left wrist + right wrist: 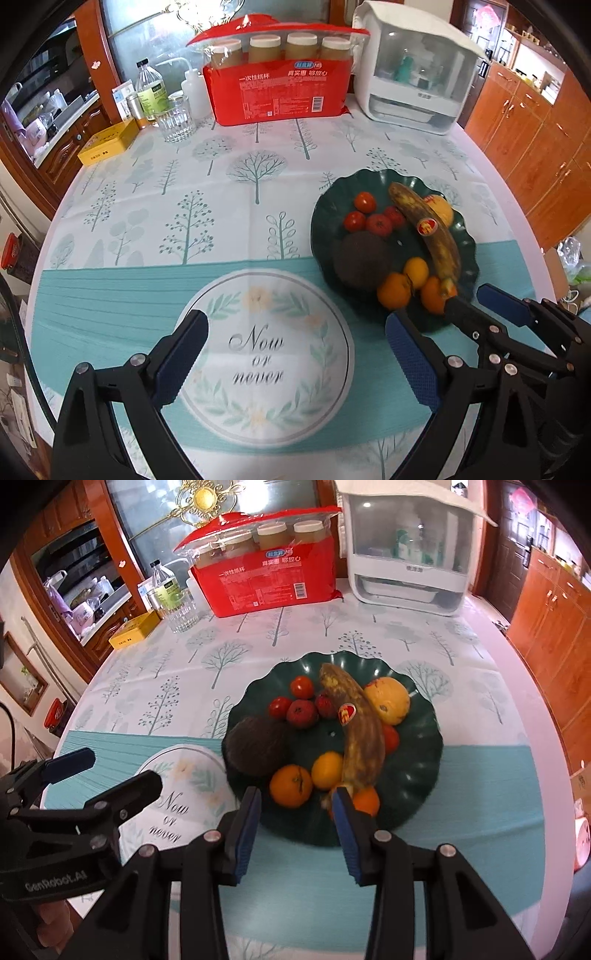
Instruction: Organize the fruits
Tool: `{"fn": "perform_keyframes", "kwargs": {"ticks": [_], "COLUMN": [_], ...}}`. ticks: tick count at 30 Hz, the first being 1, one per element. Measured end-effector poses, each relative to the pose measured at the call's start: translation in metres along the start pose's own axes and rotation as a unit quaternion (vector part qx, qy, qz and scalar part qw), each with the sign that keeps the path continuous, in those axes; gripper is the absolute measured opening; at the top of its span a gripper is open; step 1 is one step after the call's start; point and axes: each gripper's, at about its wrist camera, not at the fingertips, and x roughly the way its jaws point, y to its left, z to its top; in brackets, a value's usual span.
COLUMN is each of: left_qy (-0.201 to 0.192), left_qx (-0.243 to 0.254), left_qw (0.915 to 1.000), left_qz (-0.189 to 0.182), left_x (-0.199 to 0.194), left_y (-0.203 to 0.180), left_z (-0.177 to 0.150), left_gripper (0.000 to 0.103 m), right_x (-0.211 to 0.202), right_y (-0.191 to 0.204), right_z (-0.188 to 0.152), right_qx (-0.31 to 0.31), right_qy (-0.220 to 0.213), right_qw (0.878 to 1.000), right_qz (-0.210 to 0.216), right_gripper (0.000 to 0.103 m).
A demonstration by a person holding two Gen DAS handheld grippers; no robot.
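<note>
A dark green scalloped plate [321,221] [424,775] on the tree-print tablecloth holds all the fruit. On it lie a browned banana [424,229] [358,731], a dark brown round fruit [360,260] [255,746], small oranges [393,291] [290,784], red tomatoes [365,202] [301,686] and a yellow fruit [441,210] [388,699]. My right gripper [295,827] [467,301] hovers at the plate's near rim, open, with nothing between its fingers; the banana's stem end lies by its right fingertip. My left gripper [295,354] [110,771] stands wide open and empty over the round "Now or never" print, left of the plate.
At the back stand a red pack of paper cups [280,92], a white appliance [413,74], a drinking glass [175,122], a bottle [149,92] and a yellow box [109,142]. Wooden cabinets [535,147] line the right side beyond the table's edge.
</note>
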Motion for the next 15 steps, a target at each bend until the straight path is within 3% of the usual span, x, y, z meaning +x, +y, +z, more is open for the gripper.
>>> {"fn": "perform_keyframes", "kwargs": {"ticks": [15], "left_qy": [-0.03], "left_qx": [-0.005], "left_qw": [0.9994], "left_qz": [0.019], "left_x": [-0.091], "left_y": [0.022], "left_z": [-0.042], "left_gripper": [0.096], "right_x": [-0.085], "right_y": [0.038], "right_z": [-0.032], "right_qx": [0.017], "right_qy": [-0.024], "right_qw": [0.999], "right_qz": [-0.033], "right_gripper": [0.06]}}
